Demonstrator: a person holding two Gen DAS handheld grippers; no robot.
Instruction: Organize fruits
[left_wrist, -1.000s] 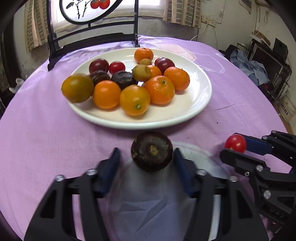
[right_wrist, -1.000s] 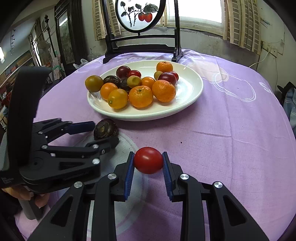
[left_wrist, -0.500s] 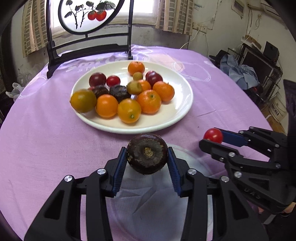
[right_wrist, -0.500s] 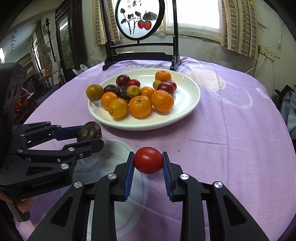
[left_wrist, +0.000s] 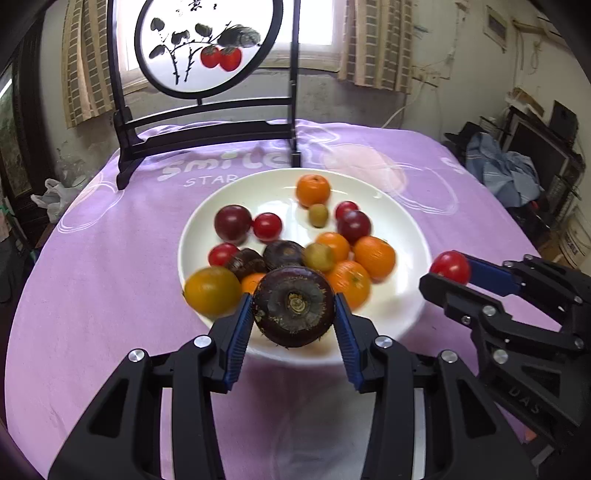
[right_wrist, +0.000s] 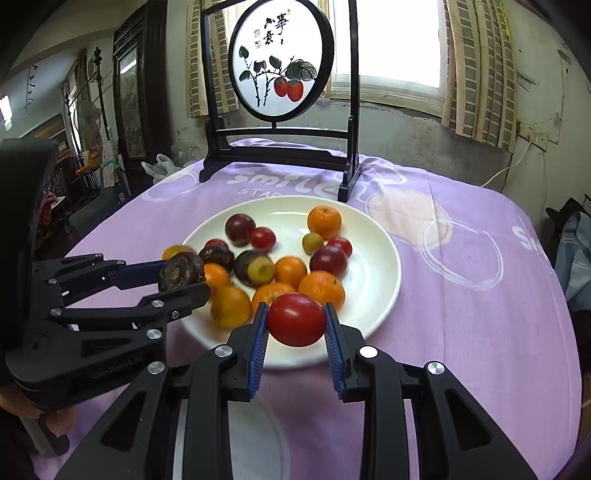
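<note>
My left gripper (left_wrist: 293, 317) is shut on a dark purple round fruit (left_wrist: 293, 306) and holds it in the air above the near rim of the white plate (left_wrist: 413, 236). My right gripper (right_wrist: 296, 325) is shut on a red tomato (right_wrist: 296, 319), also raised over the plate's near rim (right_wrist: 391, 258). The plate holds several oranges, red tomatoes, dark plums and small green fruits. The right gripper with its tomato (left_wrist: 450, 266) shows in the left wrist view; the left gripper with the dark fruit (right_wrist: 181, 271) shows in the right wrist view.
The plate sits on a purple tablecloth (left_wrist: 92, 258). A black-framed round screen with painted persimmons (right_wrist: 280, 92) stands at the table's back. A pale round plate (right_wrist: 236, 443) lies on the cloth under my grippers. Clothes and clutter (left_wrist: 506, 173) are off the table at right.
Both grippers have risen from near the cloth and tilted toward the plate, carrying their fruits. The left gripper closed on the dark fruit about a second ago.
</note>
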